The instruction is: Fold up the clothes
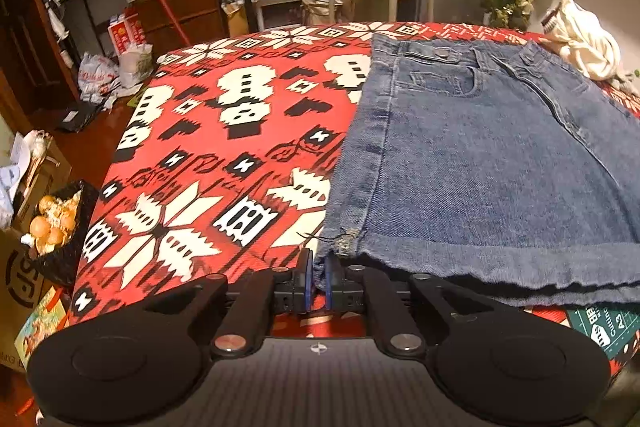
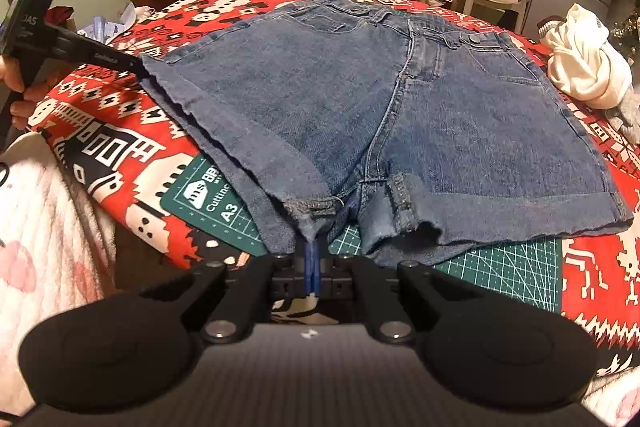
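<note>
The denim shorts (image 2: 360, 115) lay flat above both claws: left claw (image 1: 319, 277) pinched the hem corner, right claw (image 2: 313, 259) clamped the crotch hem at lower centre.

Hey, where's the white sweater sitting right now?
The white sweater lies bunched at the far right of the table in both views, beside the waistband of the denim shorts on the red patterned cloth.

Warm, yellowish indoor light, fairly dim, and the cluttered background sinks into murk. Both fisheye views bow the red, white and black patterned tablecloth (image 1: 224, 155) hard at the edges; the corners go black. The faded blue denim shorts (image 2: 360, 115) show crisply, with soft shadows and no glare.
</note>
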Demonstrator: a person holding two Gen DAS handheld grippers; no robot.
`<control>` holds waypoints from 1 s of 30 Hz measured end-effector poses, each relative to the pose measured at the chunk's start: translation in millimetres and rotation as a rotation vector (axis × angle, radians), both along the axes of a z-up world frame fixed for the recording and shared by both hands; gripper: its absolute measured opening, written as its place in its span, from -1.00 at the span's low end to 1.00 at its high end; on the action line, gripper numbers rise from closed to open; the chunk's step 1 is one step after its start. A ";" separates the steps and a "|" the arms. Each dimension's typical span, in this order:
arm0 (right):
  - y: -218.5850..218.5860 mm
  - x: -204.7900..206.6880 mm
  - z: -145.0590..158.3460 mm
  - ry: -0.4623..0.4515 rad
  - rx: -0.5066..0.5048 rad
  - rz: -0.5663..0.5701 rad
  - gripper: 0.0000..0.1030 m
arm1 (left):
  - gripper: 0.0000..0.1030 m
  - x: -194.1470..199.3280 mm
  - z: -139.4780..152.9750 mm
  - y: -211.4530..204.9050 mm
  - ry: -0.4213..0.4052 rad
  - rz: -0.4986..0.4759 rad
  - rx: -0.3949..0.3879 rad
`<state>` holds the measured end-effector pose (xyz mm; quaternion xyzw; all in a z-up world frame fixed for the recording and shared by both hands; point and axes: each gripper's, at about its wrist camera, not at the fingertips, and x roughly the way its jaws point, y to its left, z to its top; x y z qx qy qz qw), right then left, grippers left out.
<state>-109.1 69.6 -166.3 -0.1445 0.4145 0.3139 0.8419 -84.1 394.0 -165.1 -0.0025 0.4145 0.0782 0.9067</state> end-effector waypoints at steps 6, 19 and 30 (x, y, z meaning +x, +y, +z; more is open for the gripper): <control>-13.4 -1.7 12.1 0.016 0.056 0.009 -0.78 | -0.69 -15.3 15.1 1.7 -0.026 0.051 -0.058; -38.4 16.0 35.9 0.058 0.228 0.007 -0.44 | -0.30 -35.7 45.3 -48.8 -0.088 0.000 -0.485; -17.2 10.3 35.8 -0.054 0.128 0.172 -0.36 | -0.30 -20.0 5.8 -99.8 0.016 0.054 -0.701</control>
